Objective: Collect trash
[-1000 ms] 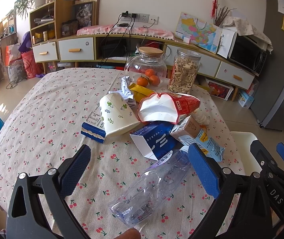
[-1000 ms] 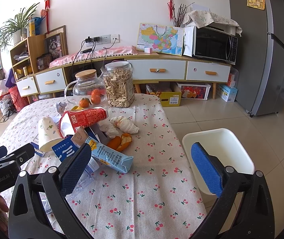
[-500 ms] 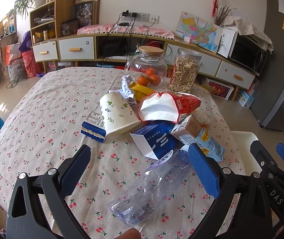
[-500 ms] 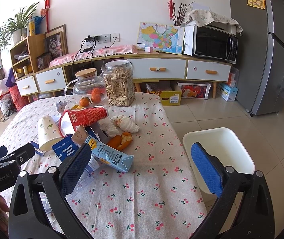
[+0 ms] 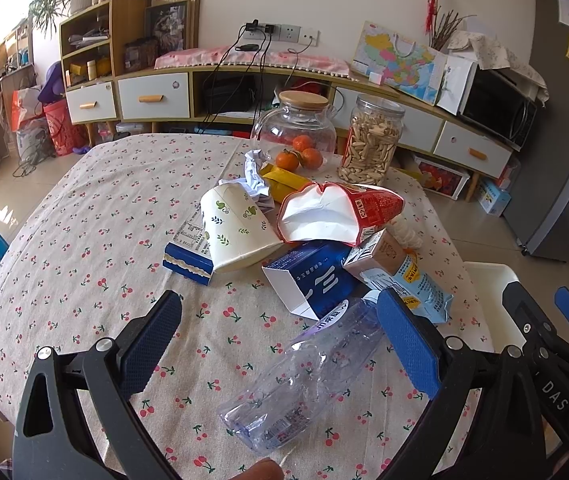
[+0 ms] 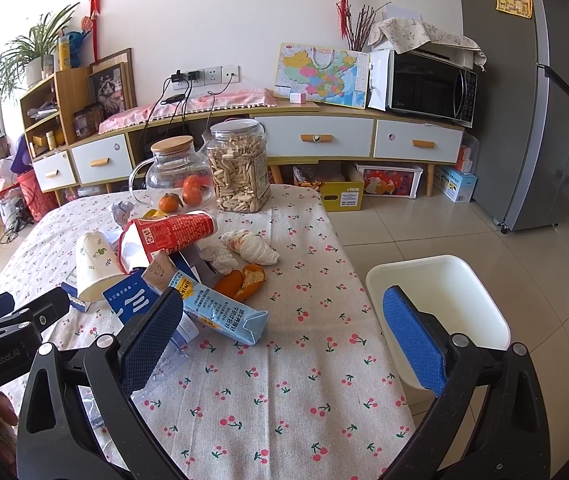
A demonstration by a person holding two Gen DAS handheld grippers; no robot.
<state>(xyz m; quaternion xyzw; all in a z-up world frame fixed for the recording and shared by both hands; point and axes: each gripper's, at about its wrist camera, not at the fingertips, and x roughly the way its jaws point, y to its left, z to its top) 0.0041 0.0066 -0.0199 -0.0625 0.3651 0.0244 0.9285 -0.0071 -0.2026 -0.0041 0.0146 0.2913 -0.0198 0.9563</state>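
A heap of trash lies on the cherry-print table [image 5: 84, 240]: a clear crushed plastic bottle [image 5: 304, 380], a blue carton [image 5: 316, 280], a light-blue milk carton [image 6: 220, 312], a paper cup [image 5: 236, 232], a red snack bag [image 5: 340, 212], crumpled tissues [image 6: 250, 246] and orange peel [image 6: 244, 280]. My left gripper [image 5: 280, 344] is open, its fingers on either side of the bottle, above it. My right gripper [image 6: 280, 340] is open and empty over the table's right edge. A white bin [image 6: 440, 304] stands on the floor to the right of the table.
A glass jug [image 5: 296, 128] with oranges [image 5: 300, 156] and a jar of snacks [image 5: 372, 140] stand at the table's far side. A small blue box [image 5: 188, 264] lies left of the cup. A low cabinet [image 6: 324, 140] and a fridge [image 6: 544, 100] stand behind.
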